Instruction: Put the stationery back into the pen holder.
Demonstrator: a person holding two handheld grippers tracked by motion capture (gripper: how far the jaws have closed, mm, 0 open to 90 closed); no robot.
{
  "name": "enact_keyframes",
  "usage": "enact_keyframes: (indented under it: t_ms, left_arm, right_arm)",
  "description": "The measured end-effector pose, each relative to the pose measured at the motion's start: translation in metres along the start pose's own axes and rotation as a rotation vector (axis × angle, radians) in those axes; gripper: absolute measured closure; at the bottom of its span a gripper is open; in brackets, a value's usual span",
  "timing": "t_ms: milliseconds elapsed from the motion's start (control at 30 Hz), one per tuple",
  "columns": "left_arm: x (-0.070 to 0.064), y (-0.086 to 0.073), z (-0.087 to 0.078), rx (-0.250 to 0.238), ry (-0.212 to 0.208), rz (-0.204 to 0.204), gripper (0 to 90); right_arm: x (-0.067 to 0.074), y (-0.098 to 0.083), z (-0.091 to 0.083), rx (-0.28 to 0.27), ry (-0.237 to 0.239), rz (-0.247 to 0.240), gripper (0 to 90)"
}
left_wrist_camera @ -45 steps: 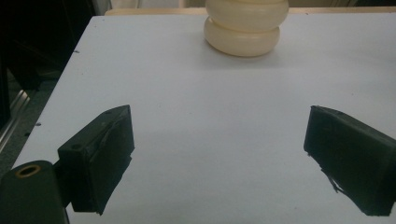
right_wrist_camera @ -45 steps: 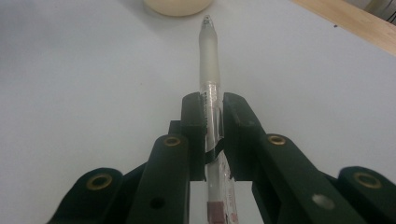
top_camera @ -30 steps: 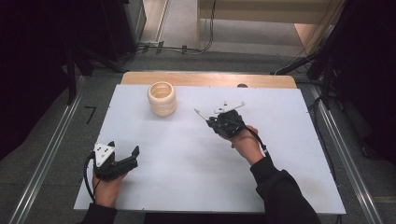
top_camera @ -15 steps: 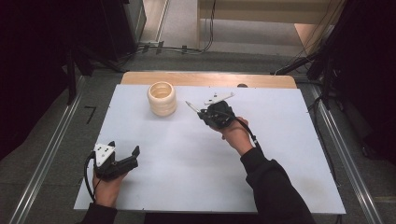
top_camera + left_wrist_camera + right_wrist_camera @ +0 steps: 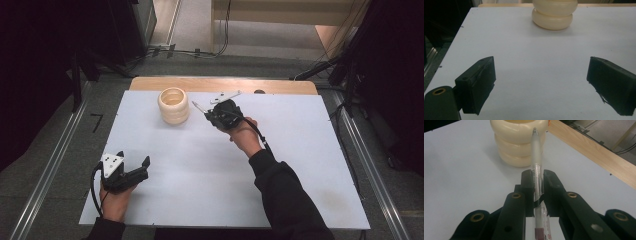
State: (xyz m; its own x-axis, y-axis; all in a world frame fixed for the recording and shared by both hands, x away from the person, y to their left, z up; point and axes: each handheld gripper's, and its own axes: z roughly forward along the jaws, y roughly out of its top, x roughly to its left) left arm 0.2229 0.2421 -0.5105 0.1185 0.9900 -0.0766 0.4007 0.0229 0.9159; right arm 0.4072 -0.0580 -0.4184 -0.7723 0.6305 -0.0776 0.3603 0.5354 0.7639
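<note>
pen (image 5: 537, 167) clamped between right gripper (image 5: 538, 180) jaws, tip just short of, perhaps touching, ringed holder (image 5: 517, 140); left gripper (image 5: 541, 82) jaws apart

Both hand-held grippers are black — left hand-held gripper (image 5: 131, 172), right hand-held gripper (image 5: 215, 111). Brass-ringed screw holes dot them. Sleeves are black — cables too.

Pen (image 5: 536, 162): frosted translucent plastic, smooth. Ribbed holder (image 5: 517, 142): cream, soft satin sheen (plastic or glazed, cannot tell). Table (image 5: 210, 175): matt white sheet; far edge (image 5: 280, 86) pale wood. Right gripper (image 5: 538, 182): matt black plastic, brass-coloured inserts.
</note>
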Motion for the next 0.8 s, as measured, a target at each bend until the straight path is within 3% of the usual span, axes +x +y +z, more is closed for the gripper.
enact_keyframes:
  t_ms: [333, 800]
  left_arm:
    - [-0.001, 0.0, 0.001, 0.004, -0.009, 0.005, 9.2]
    - [-0.002, 0.001, 0.002, 0.01, -0.023, 0.007, 9.2]
  right_arm:
    - [0.002, 0.011, 0.012, 0.002, 0.003, 0.0, 77.2]
    - [0.007, 0.041, 0.027, -0.014, 0.002, -0.012, 77.2]
